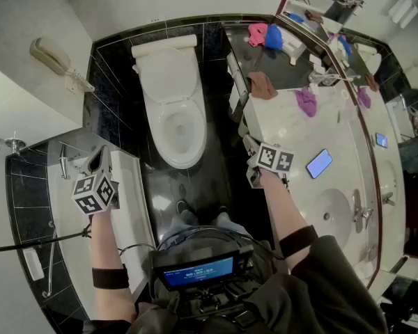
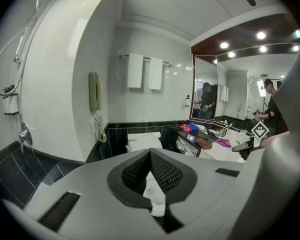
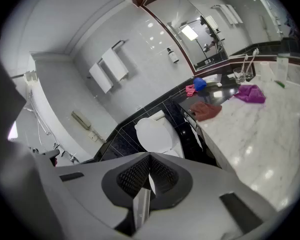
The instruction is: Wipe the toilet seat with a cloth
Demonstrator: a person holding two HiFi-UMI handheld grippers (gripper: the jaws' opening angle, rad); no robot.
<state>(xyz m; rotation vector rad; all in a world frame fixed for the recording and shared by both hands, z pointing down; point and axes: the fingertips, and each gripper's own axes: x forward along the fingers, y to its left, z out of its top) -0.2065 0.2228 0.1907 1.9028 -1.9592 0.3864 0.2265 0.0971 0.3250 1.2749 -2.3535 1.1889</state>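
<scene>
Two grippers hang on either side of a white toilet in a bathroom with glossy black floor tiles (image 1: 195, 186) and pale walls. The left gripper (image 1: 97, 160) is above the bathtub rim (image 1: 141, 207), and the right gripper (image 1: 250, 147) is at the edge of the marble counter (image 1: 292, 131) nearest the toilet. Each has its jaws pressed together with nothing between them. The toilet seat (image 1: 154, 134) lies down on the bowl with the lid (image 1: 168, 75) raised, well apart from both grippers. The cloths are all out of reach of the jaws: a brown cloth (image 1: 262, 84) and a purple cloth (image 1: 306, 101) lie on the counter, and a pink cloth (image 1: 257, 33) and a blue cloth (image 1: 274, 37) lie beyond them on a darker ledge. A phone (image 1: 319, 163) lies near the basin (image 1: 332, 218), which only the head view shows. The left gripper view alone shows the shower hose (image 2: 5, 49) and the person reflected in the mirror (image 2: 240, 94). Both gripper views show two white towels (image 2: 135, 70) on a rail above the toilet. A wall telephone (image 2: 94, 91) hangs to the toilet's left.
</scene>
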